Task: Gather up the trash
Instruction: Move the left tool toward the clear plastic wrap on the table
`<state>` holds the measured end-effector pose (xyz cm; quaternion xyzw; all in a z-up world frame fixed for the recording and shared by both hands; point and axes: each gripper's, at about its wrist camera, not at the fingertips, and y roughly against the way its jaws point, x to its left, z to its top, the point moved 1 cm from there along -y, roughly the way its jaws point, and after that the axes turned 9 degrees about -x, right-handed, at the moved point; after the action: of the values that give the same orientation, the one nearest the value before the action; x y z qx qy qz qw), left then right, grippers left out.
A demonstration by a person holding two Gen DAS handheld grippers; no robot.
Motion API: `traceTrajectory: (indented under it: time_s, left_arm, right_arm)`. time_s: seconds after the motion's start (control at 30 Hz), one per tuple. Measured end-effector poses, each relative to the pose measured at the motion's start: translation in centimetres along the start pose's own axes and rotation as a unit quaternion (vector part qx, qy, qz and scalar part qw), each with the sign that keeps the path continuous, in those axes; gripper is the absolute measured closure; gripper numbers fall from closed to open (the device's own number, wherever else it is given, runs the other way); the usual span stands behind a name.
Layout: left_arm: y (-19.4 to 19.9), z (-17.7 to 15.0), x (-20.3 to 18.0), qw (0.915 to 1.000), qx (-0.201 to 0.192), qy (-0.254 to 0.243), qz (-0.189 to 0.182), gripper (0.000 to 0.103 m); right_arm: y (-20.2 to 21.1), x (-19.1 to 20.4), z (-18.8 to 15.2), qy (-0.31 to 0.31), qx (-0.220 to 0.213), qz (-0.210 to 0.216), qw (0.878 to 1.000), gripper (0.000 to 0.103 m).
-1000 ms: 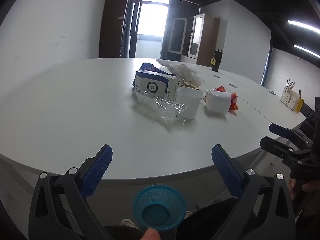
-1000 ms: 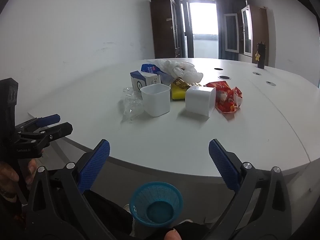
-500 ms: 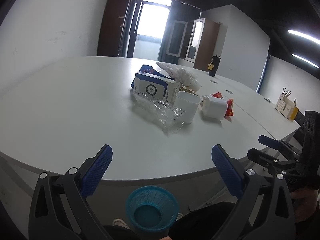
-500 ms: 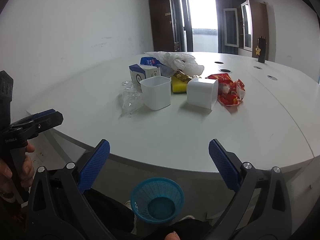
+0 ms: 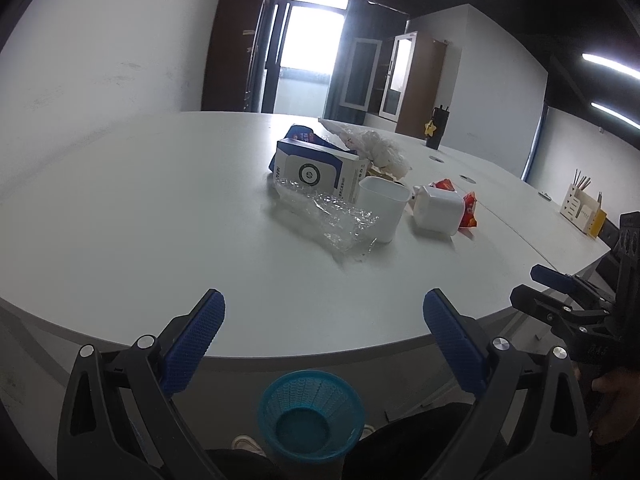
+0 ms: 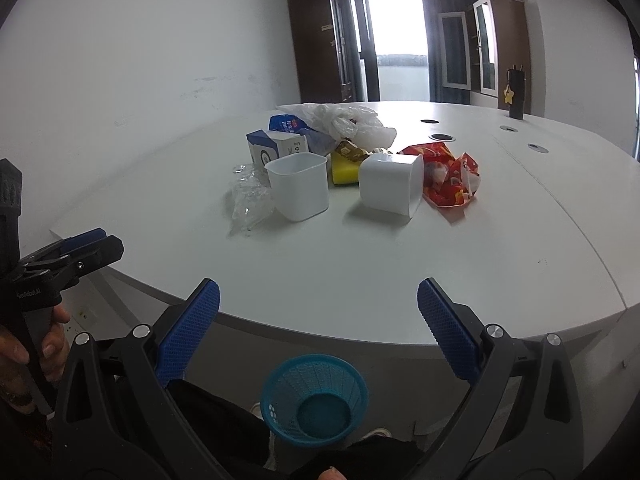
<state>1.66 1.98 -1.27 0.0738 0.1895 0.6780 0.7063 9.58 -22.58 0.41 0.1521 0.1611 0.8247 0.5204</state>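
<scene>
White table (image 5: 120, 216) carries all the trash, clustered near centre, at 12 o'clock from both grippers and well apart from them. Largest to smallest: blue-and-white carton (image 5: 320, 174), plastic bag (image 6: 340, 120), tipped white tub (image 6: 390, 184), upright white tub (image 6: 298, 184), red snack wrapper (image 6: 452, 180), crumpled clear film (image 5: 332, 220). Blue basket (image 6: 314, 400) sits below the table edge, at 6 o'clock. Left gripper (image 5: 322, 332): fingers spread wide, empty. Right gripper (image 6: 318, 326): likewise wide, empty. Judgement: reach first for the nearest item per side, film for left, tipped tub for right; pinch the tub by its rim.
</scene>
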Motion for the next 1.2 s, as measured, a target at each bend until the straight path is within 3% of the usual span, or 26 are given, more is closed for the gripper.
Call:
traceTrajectory:
  time_s: [1.2]
  left_arm:
    - [-0.8, -0.6, 1.6, 0.9992, 0.002, 0.029, 0.026, 0.006]
  right_arm:
    - [-0.6, -1.6, -0.8, -0.03, 0.002, 0.006, 1.0, 0.008]
